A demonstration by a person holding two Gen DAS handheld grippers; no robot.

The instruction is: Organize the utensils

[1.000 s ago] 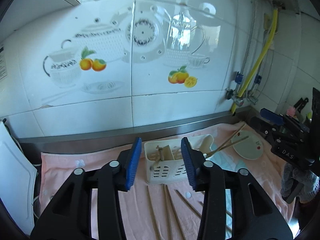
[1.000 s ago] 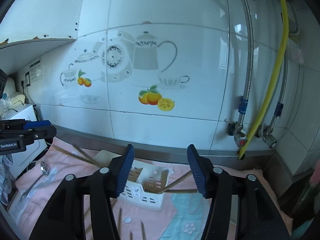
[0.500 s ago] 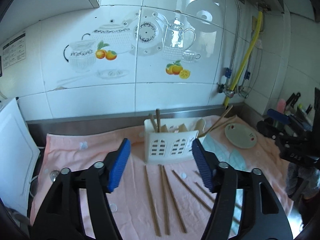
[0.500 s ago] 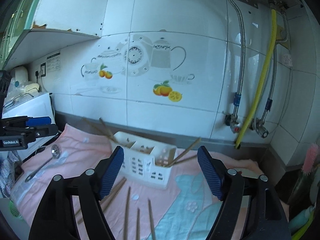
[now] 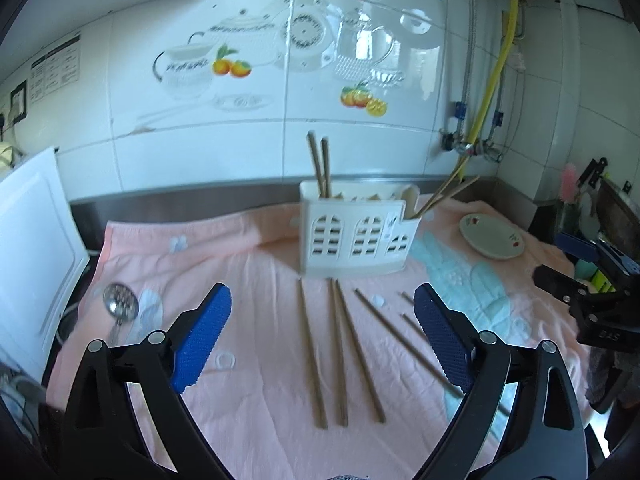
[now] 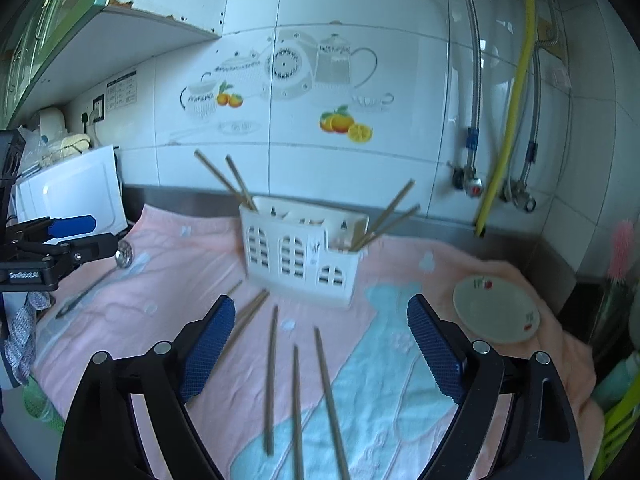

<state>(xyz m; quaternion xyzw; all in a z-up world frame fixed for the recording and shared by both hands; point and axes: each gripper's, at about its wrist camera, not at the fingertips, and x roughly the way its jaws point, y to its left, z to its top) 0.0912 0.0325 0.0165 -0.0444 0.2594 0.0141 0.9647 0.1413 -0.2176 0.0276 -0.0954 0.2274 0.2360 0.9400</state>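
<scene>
A white plastic utensil caddy [image 5: 356,236] [image 6: 300,252] stands on a pink towel [image 5: 248,392] [image 6: 168,312]. Two chopsticks [image 5: 320,168] stick up from its left end and two more [image 5: 448,192] lean out on the right. Several loose chopsticks [image 5: 340,352] [image 6: 296,384] lie on the towel in front of it. My left gripper [image 5: 322,296] hovers over them, jaws opening, nothing held. My right gripper [image 6: 321,303] does the same, jaws opening and empty. A slotted metal spoon [image 5: 120,306] [image 6: 124,256] lies at the left.
A small cream plate [image 5: 492,236] [image 6: 496,312] sits on the towel's right side. A white appliance [image 5: 32,248] borders the left edge. Pipes and a yellow hose [image 6: 508,120] run down the tiled wall at the right. A pink brush [image 6: 622,252] stands far right.
Both grippers have drawn back from the caddy and sunk lower, and their jaws have spread wider. The caddy looks farther off and the loose chopsticks have come into view.
</scene>
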